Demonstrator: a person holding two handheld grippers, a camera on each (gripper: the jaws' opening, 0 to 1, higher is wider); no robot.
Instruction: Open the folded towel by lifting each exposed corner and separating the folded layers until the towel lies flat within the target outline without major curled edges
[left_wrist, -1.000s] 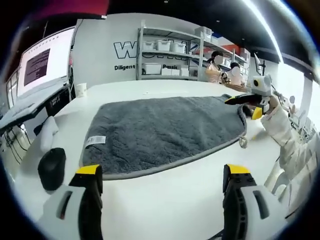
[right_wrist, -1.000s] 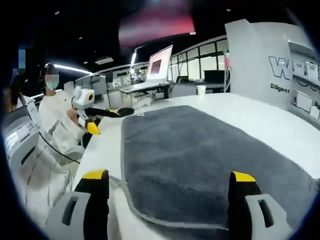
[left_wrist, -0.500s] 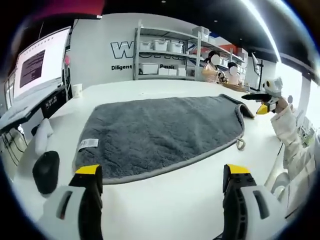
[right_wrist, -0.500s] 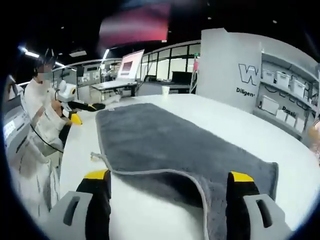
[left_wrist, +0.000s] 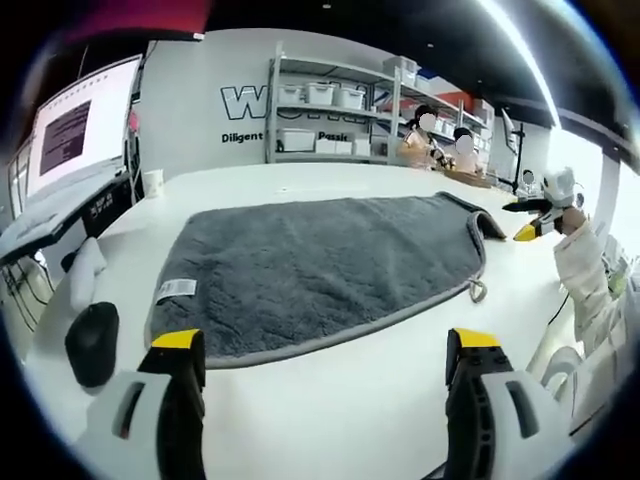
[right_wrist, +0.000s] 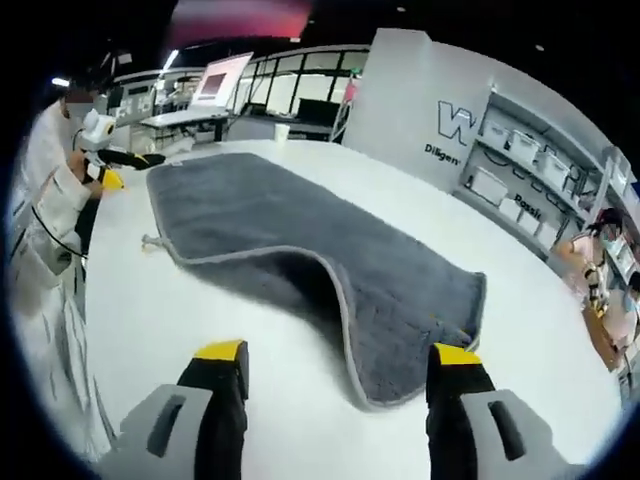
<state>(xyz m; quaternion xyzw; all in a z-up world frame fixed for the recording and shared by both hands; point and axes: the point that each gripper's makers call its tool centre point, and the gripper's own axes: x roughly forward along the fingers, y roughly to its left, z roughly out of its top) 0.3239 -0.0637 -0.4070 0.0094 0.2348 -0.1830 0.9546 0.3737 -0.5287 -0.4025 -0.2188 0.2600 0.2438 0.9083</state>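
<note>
A grey towel (left_wrist: 320, 260) lies spread on the white table (left_wrist: 330, 410), with a white label (left_wrist: 175, 289) near its left edge and a hanging loop (left_wrist: 478, 291) at its right edge. My left gripper (left_wrist: 325, 352) is open, just short of the towel's near edge, holding nothing. In the left gripper view my right gripper (left_wrist: 530, 216) hovers off the towel's right end, held by a white-sleeved hand. In the right gripper view the towel (right_wrist: 250, 215) has a raised ripple (right_wrist: 335, 270) along its near edge. My right gripper (right_wrist: 335, 362) is open and empty above bare table.
A black mouse-like object (left_wrist: 92, 343) and a white roll (left_wrist: 85, 270) sit left of the towel. A white cup (left_wrist: 153, 181) stands far left near a monitor (left_wrist: 70, 130). Shelves with bins (left_wrist: 330, 115) lie beyond the table. The person (right_wrist: 40, 220) stands at the table's edge.
My right gripper has drawn back off the towel's end towards the person. Its camera has swung and pulled away, so more of the towel shows. The left gripper has hardly moved.
</note>
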